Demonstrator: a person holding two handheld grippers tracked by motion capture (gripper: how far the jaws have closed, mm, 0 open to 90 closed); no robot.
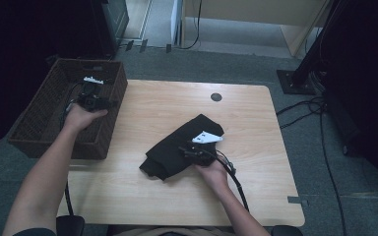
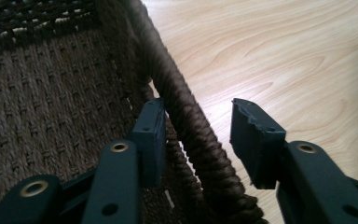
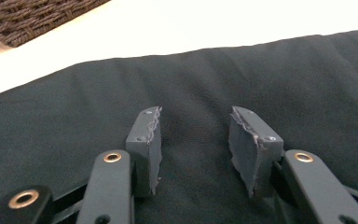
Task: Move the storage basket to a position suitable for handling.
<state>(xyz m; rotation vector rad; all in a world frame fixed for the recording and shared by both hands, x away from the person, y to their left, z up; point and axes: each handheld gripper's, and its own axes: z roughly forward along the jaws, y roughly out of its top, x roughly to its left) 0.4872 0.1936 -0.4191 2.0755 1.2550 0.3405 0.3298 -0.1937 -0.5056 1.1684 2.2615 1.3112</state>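
The right hand-held gripper (image 1: 193, 150) rests on a black cloth (image 1: 174, 150) near the middle of the bench (image 1: 142, 191), its jaws partly apart with nothing pinched between them; the cloth lies flat beneath the pads (image 3: 150, 140), untouched by a grip; the left hand-held gripper (image 1: 98, 102) sits over the near right wall of a brown wicker basket (image 1: 34, 129) at the bench's left edge, jaws partly apart and astride the rim, one jaw inside, one outside, neither pad pressing on the weave.

The bench is pale wood with rounded corners and a small dark round cap (image 1: 216, 97) near its far edge; grey carpet (image 1: 354, 196) lies around it, cables (image 1: 305, 110) trail across the floor at the right, and dark stands (image 1: 300, 73) close the room in on both sides.

The cloth is a plain black fabric, folded into a rough slanted bundle, one corner pointing toward the far right; it lies well apart from the basket.

The left gripper view gives the thick braided rim (image 2: 191, 135) running up between the jaws and the woven floor of the basket (image 2: 42, 102); the right gripper view gives the fine weave of the cloth (image 3: 261, 74) and a corner of the basket (image 3: 32, 16) far off; the high view alone takes in both forearms and the whole bench.
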